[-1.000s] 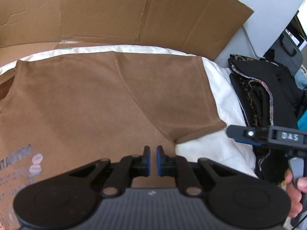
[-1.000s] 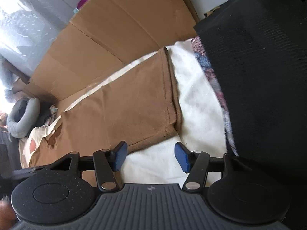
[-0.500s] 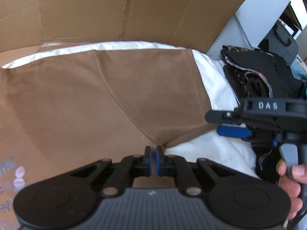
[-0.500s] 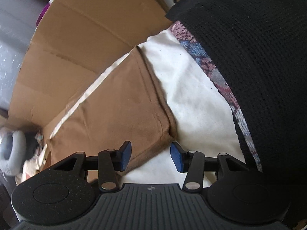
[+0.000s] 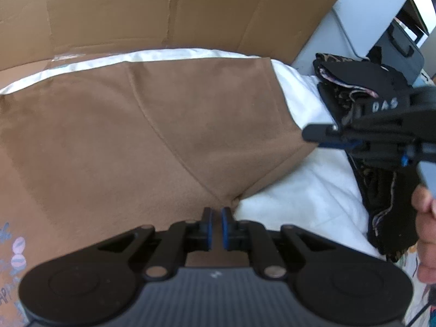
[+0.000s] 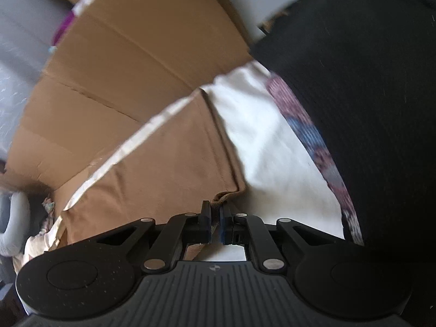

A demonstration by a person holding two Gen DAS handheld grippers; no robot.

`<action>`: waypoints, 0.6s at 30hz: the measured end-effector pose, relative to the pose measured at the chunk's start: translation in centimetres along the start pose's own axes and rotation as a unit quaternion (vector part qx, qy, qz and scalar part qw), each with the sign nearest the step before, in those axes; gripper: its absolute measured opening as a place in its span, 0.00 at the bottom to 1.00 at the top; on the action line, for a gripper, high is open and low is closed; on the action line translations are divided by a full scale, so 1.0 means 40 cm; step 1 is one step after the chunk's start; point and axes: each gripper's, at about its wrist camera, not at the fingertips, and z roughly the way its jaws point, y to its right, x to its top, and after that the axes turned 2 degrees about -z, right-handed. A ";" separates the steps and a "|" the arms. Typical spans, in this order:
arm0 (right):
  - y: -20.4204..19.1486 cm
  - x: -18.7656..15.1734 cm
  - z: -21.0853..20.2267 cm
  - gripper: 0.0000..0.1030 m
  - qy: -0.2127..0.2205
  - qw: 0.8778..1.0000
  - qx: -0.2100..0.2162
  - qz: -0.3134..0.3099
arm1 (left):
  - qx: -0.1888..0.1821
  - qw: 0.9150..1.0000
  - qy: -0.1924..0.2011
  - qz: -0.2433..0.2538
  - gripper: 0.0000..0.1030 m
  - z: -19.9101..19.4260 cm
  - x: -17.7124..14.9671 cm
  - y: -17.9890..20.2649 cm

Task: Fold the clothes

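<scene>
1. So there's a brown t-shirt (image 5: 114,141) spread flat on a white sheet (image 5: 308,190), with its sleeve (image 5: 218,125) stretched out toward the sheet's right-hand edge.
2. A bit of pale print (image 5: 16,248) shows on the shirt's chest, low at the left of the left wrist view. Too blurry to read.
3. The left gripper (image 5: 215,224) has its jaws pinched nearly together, right at the armpit where the sleeve meets the body. Brown fabric runs through the narrow gap between the pads, so it looks clamped on the shirt there.
4. The right gripper (image 6: 215,224) has just been closing, and now it's pinched down on the sleeve's hem corner (image 6: 223,197). You can see the cloth bunched up and sticking out between the blue pads.
5. From the left wrist view the right gripper (image 5: 327,143) comes in from the right, tips at the sleeve's cuff end, with the person's hand (image 5: 425,218) on its handle.
6. A pile of dark clothes (image 5: 362,100) sits just beside the sheet's right edge, with a patterned pink and blue piece (image 6: 313,136) peeking out under a black knit.
7. Flattened cardboard (image 5: 163,8) stands along the far edge behind the shirt.
8. Something grey and rounded (image 6: 13,226) is off at the far left in the right wrist view, can't tell what it is.
</scene>
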 end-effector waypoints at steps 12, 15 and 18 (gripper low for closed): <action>-0.084 0.033 -0.049 0.03 0.003 0.996 0.072 -0.051 | -0.014 1.000 0.010 -0.016 0.04 0.021 -0.007 0.004; -0.100 0.029 -0.055 0.02 -0.004 0.994 0.089 -0.056 | -0.016 0.999 0.013 -0.030 0.04 0.026 -0.014 0.000; -0.120 0.022 -0.059 0.02 -0.012 0.992 0.109 -0.061 | -0.018 0.999 0.017 -0.046 0.04 0.030 -0.022 -0.004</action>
